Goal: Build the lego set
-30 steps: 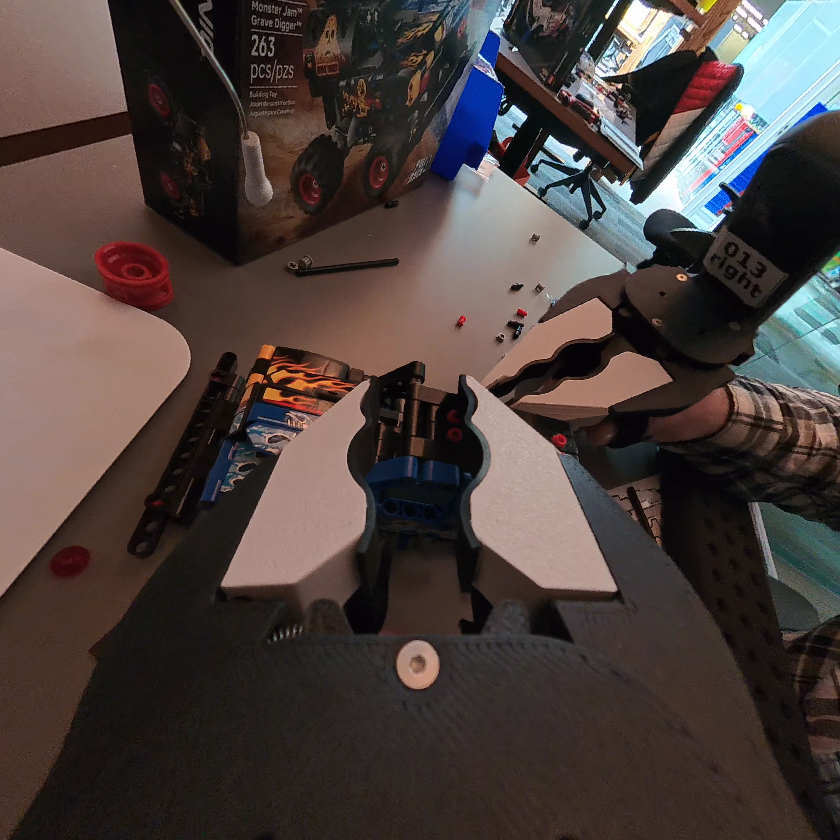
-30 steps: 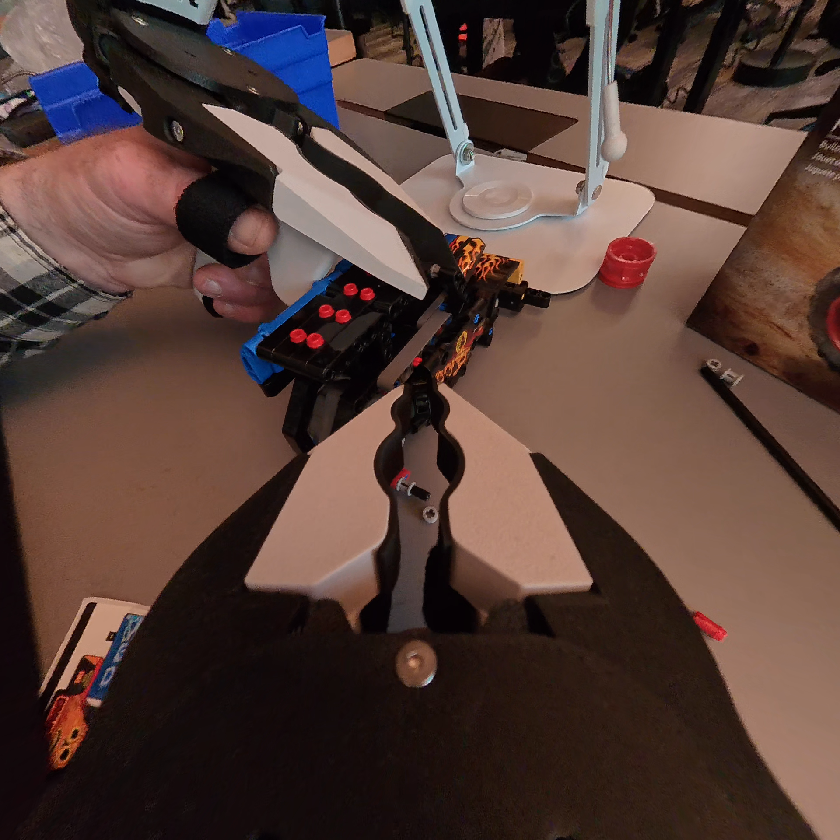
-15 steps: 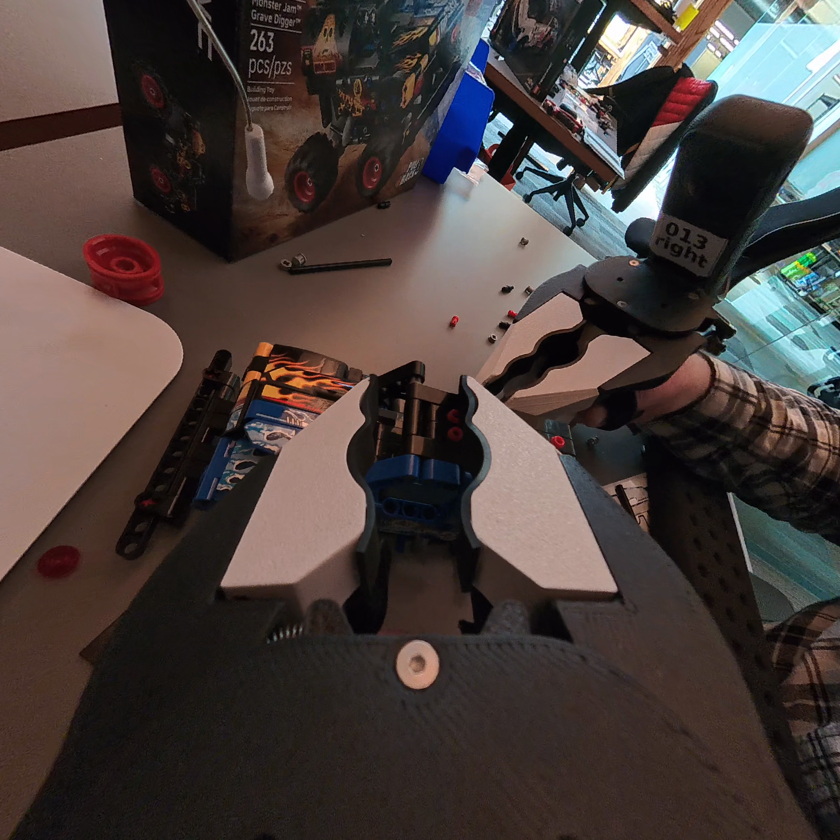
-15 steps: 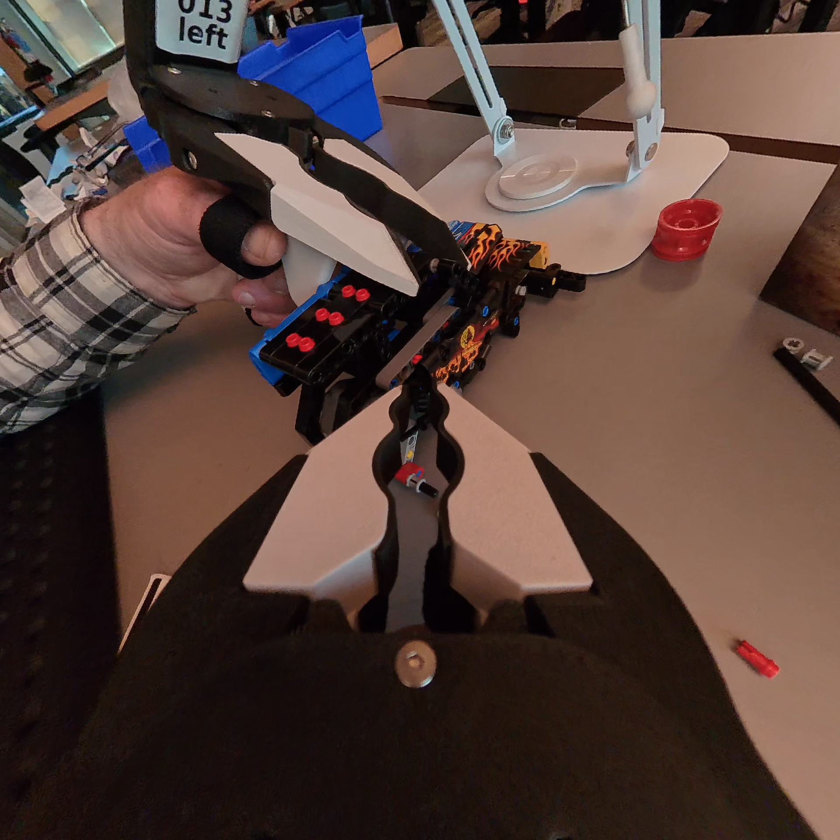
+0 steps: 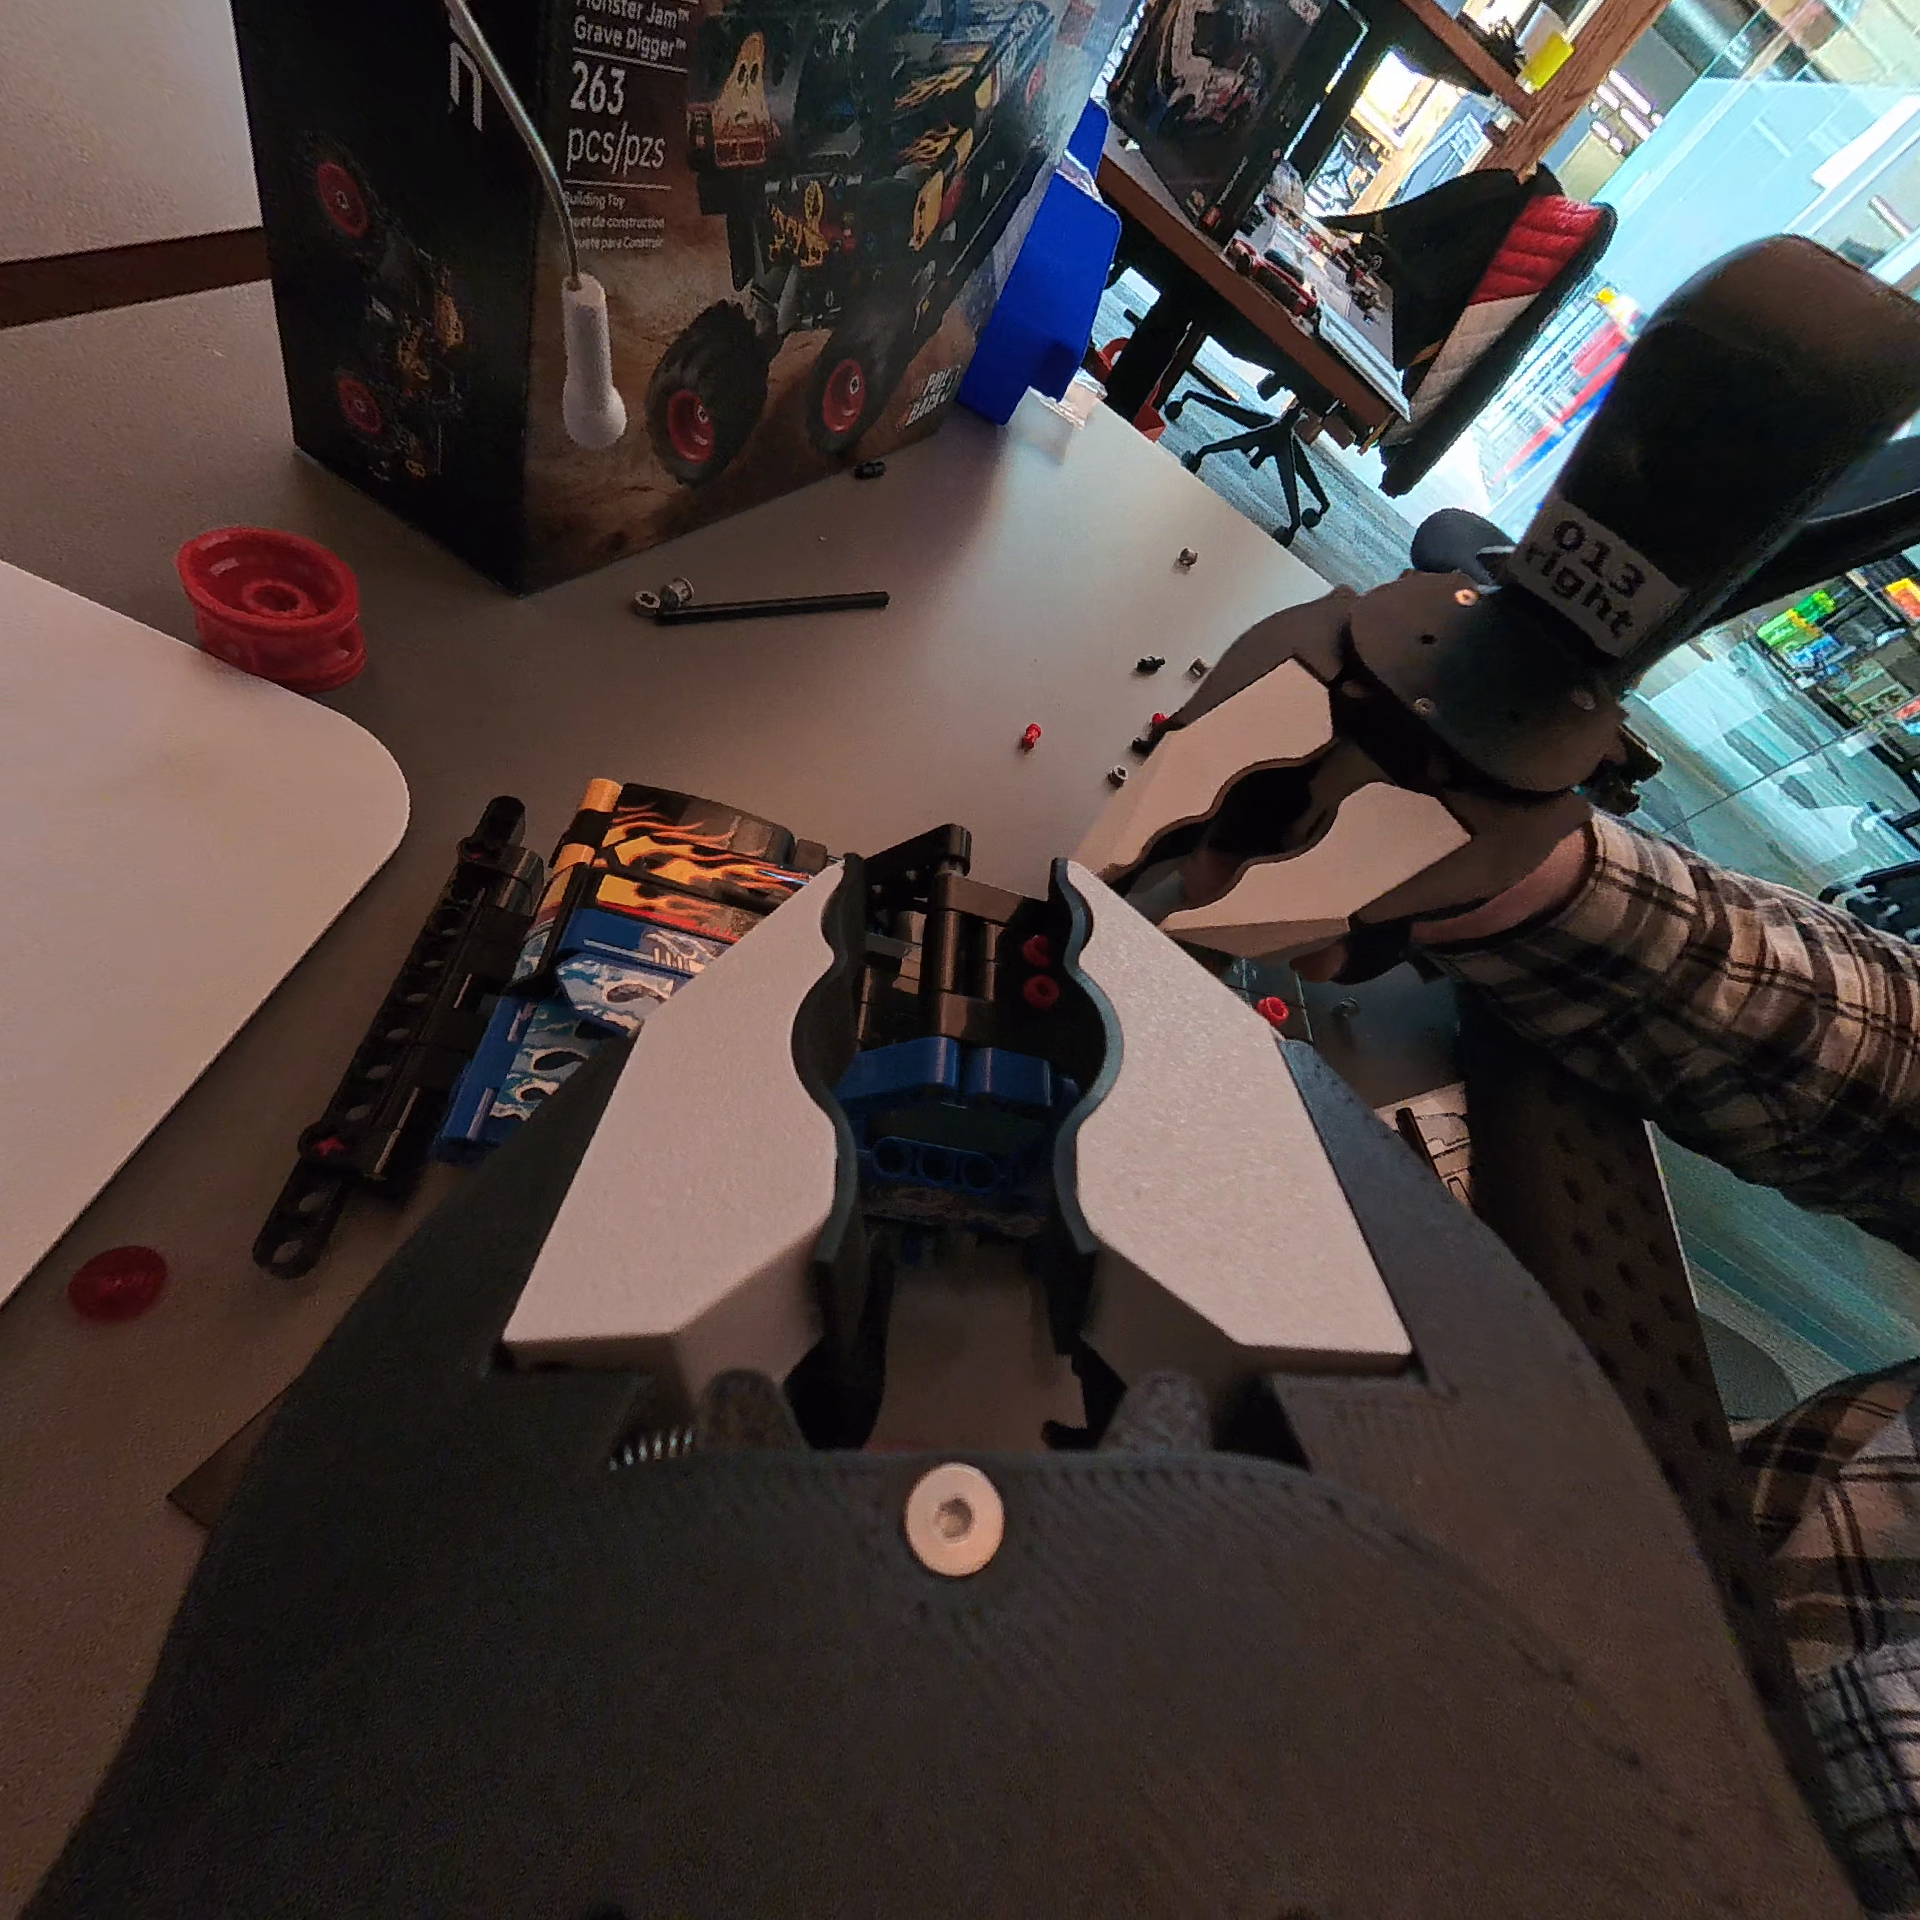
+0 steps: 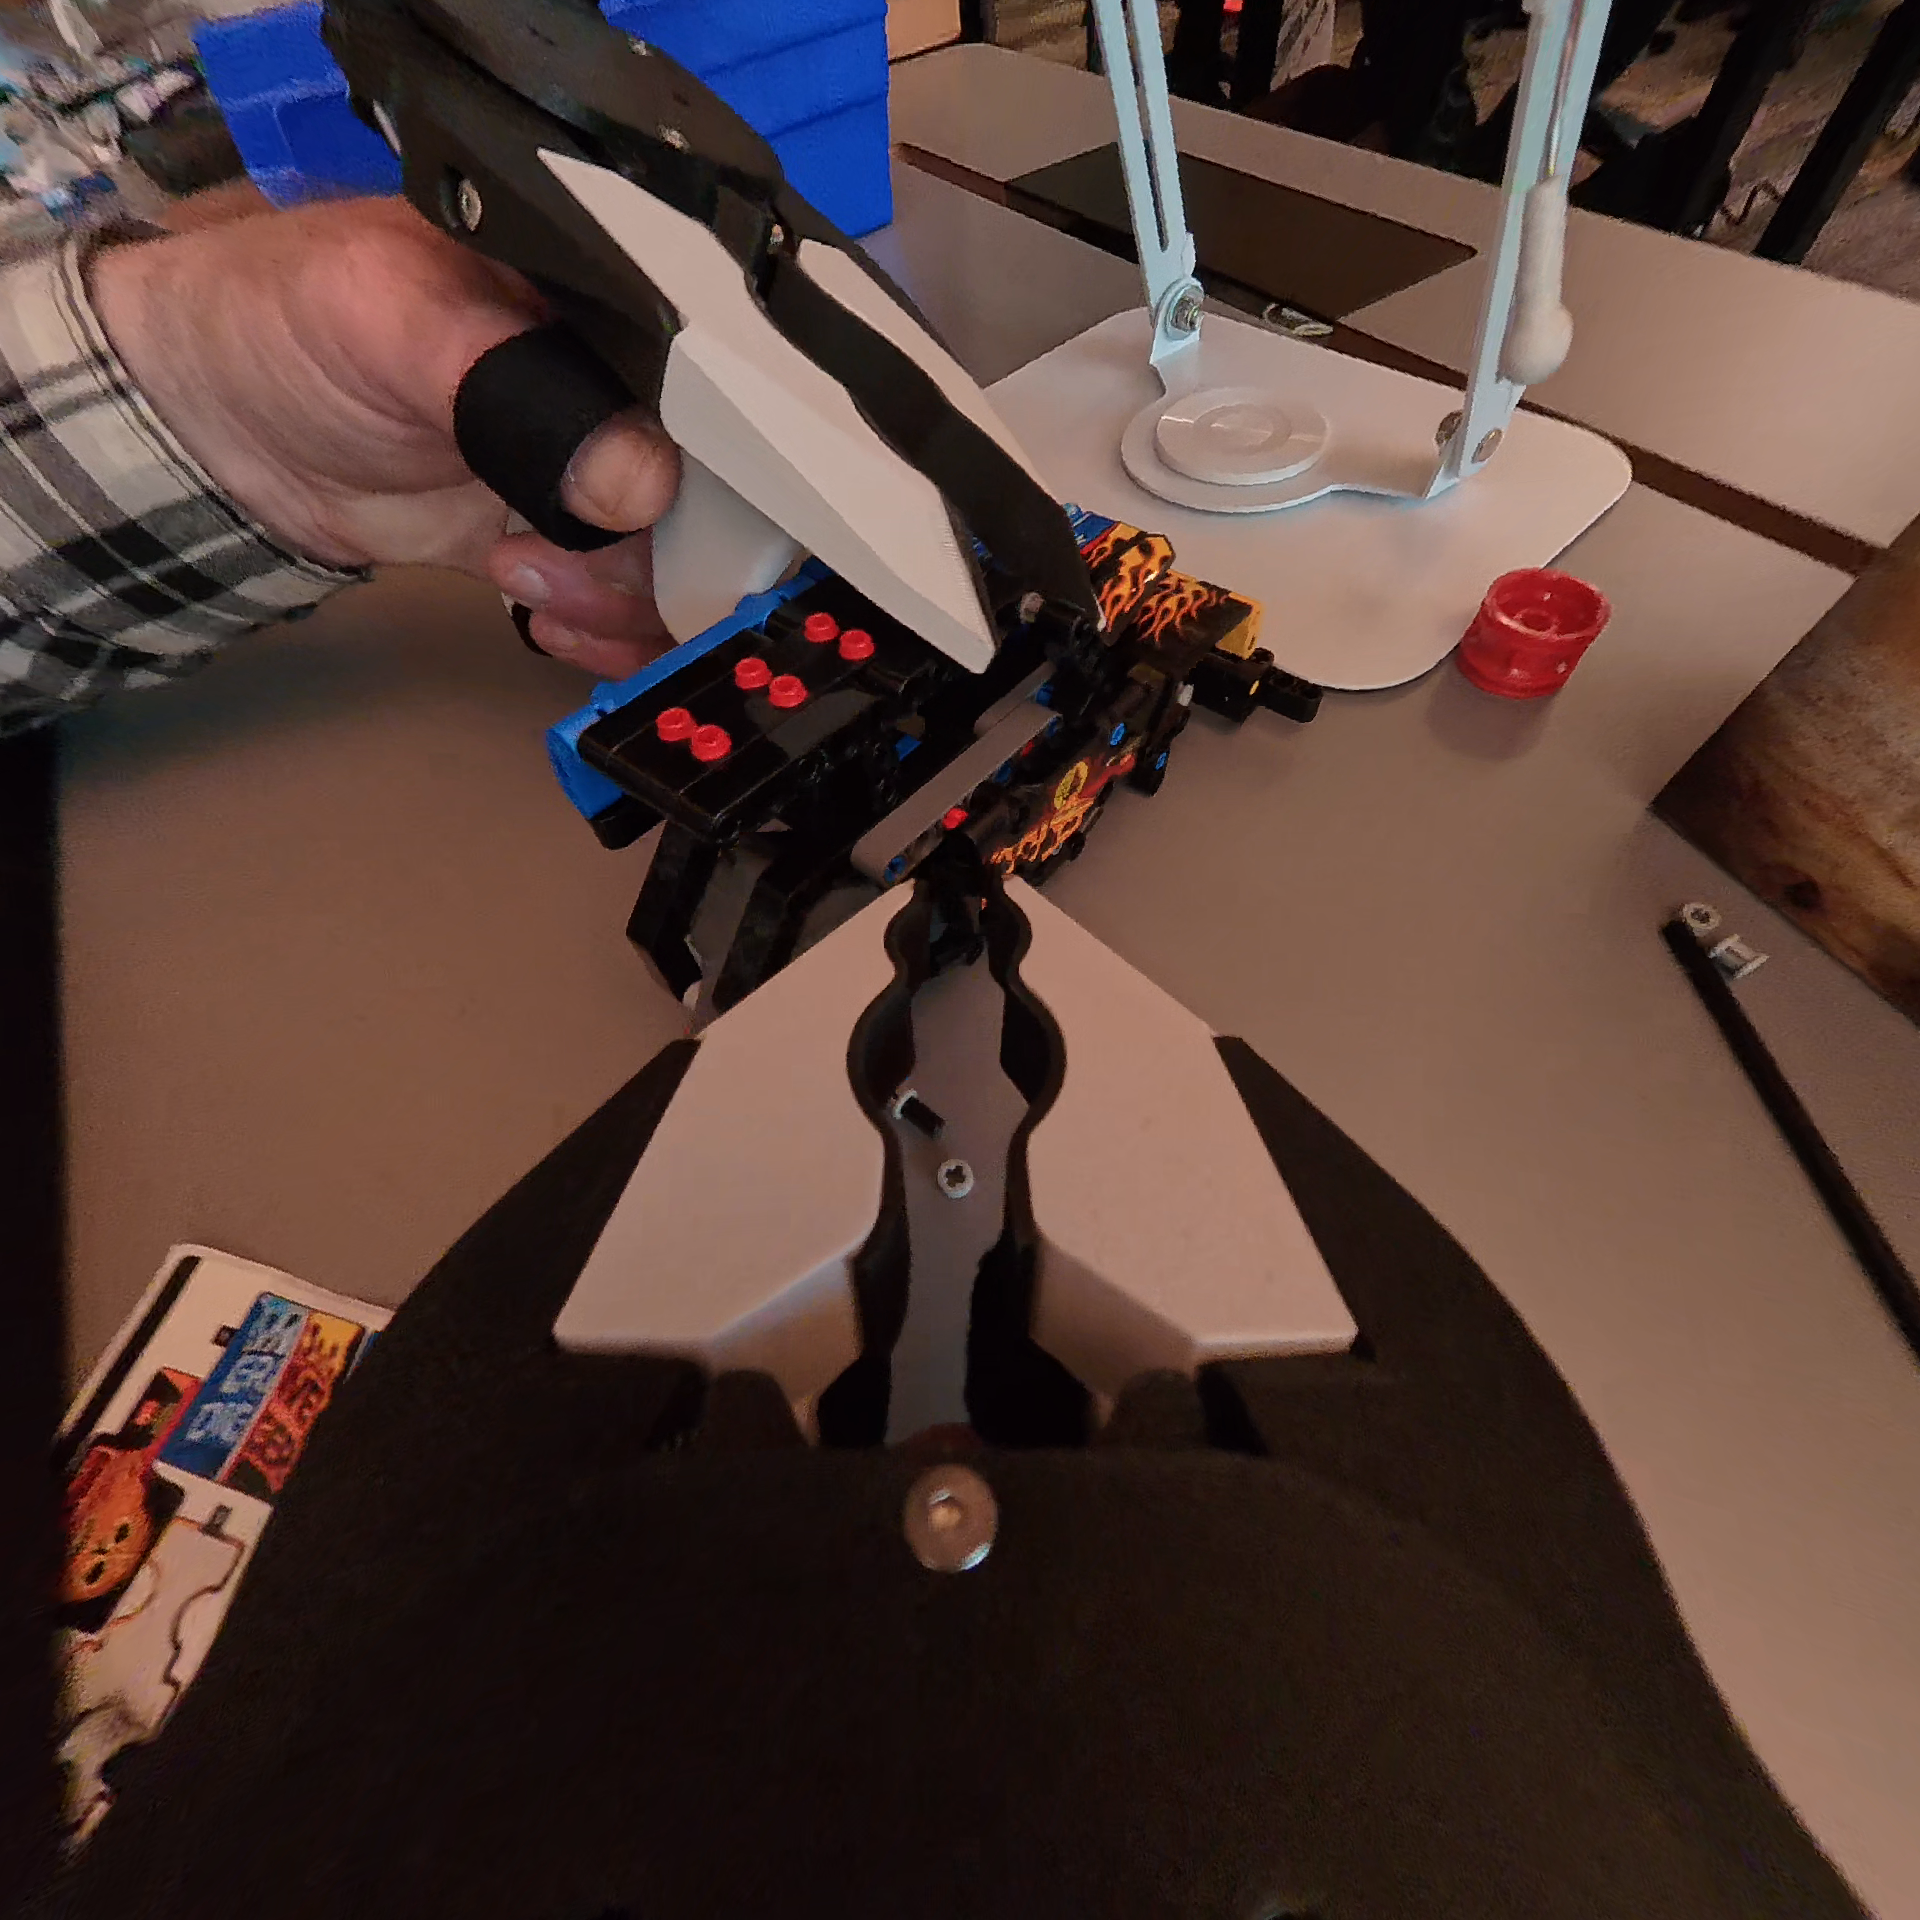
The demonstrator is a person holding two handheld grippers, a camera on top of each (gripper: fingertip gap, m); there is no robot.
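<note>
The partly built Lego truck (image 5: 675, 883) is black and blue with flame panels and lies on the grey table. My left gripper (image 5: 951, 883) is shut on its black and blue end, where red pins show. In the right wrist view the truck (image 6: 790, 717) sits just beyond my right gripper (image 6: 956, 904). That gripper is shut on a small black piece (image 6: 951, 930) held against the truck's near side. The left gripper (image 6: 1029, 623) grips the truck from above. The right gripper also shows in the left wrist view (image 5: 1127, 883), close beside the truck.
A red wheel hub (image 5: 270, 608) and the set's box (image 5: 644, 260) stand at the back. A black axle (image 5: 769, 606), small loose pins (image 5: 1029, 738) and a red round piece (image 5: 116, 1281) lie on the table. A white lamp base (image 6: 1351, 499) and an instruction booklet (image 6: 208, 1434) are nearby.
The right gripper's handle swung upright and then tilted back to the right while its tips stayed at the truck's side. The left gripper kept its hold on the truck.
</note>
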